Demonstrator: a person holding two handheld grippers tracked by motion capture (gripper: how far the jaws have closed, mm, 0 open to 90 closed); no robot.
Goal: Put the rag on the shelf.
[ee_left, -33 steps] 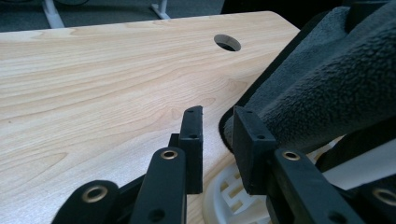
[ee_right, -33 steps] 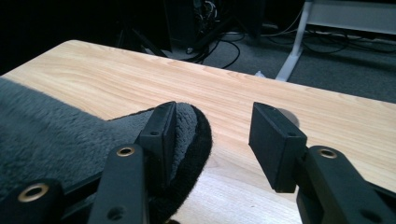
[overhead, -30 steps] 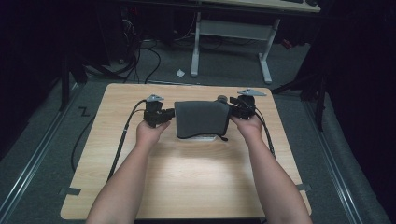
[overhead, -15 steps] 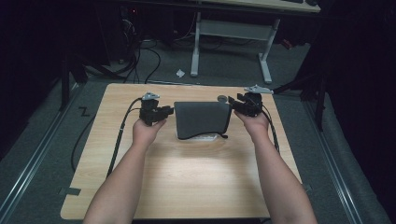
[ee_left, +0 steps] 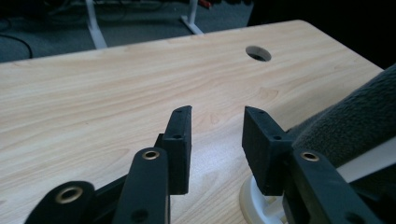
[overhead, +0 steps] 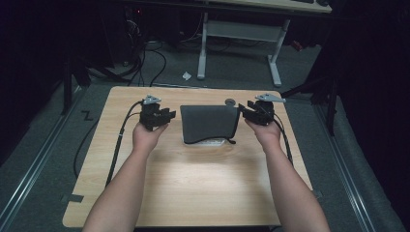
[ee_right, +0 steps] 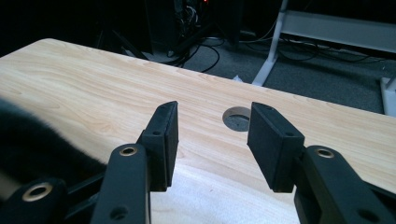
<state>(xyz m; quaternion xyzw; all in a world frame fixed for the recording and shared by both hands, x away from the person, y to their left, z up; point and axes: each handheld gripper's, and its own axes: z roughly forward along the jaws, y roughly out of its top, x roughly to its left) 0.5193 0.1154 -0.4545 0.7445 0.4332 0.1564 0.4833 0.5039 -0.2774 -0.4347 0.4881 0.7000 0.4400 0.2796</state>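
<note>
A dark grey cloth (overhead: 210, 123) lies draped over a white object (overhead: 208, 142) at the back middle of the wooden table (overhead: 193, 183). My left gripper (overhead: 169, 116) sits just off the cloth's left edge. Its jaws have just been opening and are open with nothing between them (ee_left: 217, 112); the cloth (ee_left: 355, 116) and the white object's base (ee_left: 254, 200) lie to their right. My right gripper (overhead: 244, 110) is at the cloth's right edge. Its jaws have just been closing a little but stand open over bare wood (ee_right: 215, 109), with the cloth (ee_right: 32, 140) to their left.
A round cable hole (overhead: 230, 102) sits in the table just behind the cloth. A white-legged desk (overhead: 239, 34) and floor cables (overhead: 145, 58) lie beyond the far edge. Bare wood stretches toward the person.
Both hands have eased slightly outward from the cloth's sides. The left jaws stand wider than before. The cloth has stayed in place.
</note>
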